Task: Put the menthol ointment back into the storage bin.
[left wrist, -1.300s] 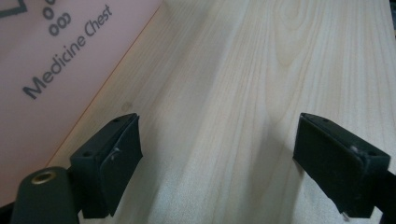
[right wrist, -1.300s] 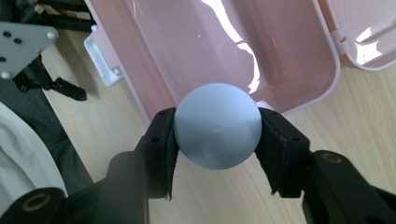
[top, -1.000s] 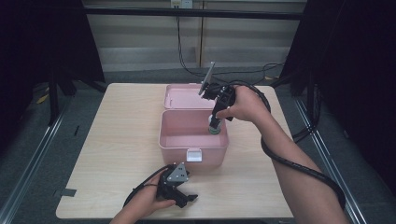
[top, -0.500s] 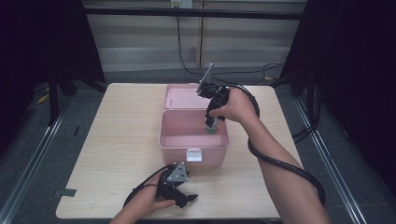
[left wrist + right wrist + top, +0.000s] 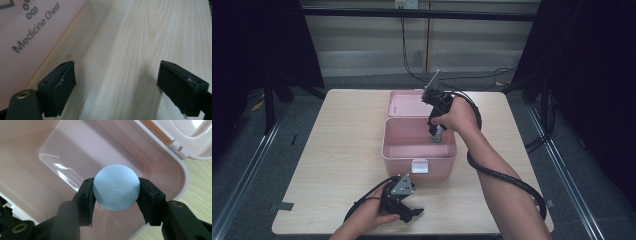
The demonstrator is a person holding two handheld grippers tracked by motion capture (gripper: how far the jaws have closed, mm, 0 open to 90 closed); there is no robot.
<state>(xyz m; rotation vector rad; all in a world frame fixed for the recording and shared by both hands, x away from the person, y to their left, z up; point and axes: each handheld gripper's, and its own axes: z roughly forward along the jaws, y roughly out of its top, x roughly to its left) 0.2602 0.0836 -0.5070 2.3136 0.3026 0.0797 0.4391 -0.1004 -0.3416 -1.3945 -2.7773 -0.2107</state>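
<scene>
While the right hand-held gripper point(image 5: 116, 195) clasps one pale blue round-topped object point(image 5: 116, 187) low inside the single open pink box point(image 5: 398, 150), the placing looks nearly done; letting go and shutting the lid point(image 5: 406, 104) seem left. The left hand-held gripper point(image 5: 117, 87) rests on the desk point(image 5: 332, 150) just beside the box, jaws spread, holding nothing. Two grippers, one box, one object.

Pale wooden table point(image 5: 327, 150), open pink medicine chest point(image 5: 419, 150) at centre, left tool point(image 5: 404, 207) seemingly resting near front edge
</scene>
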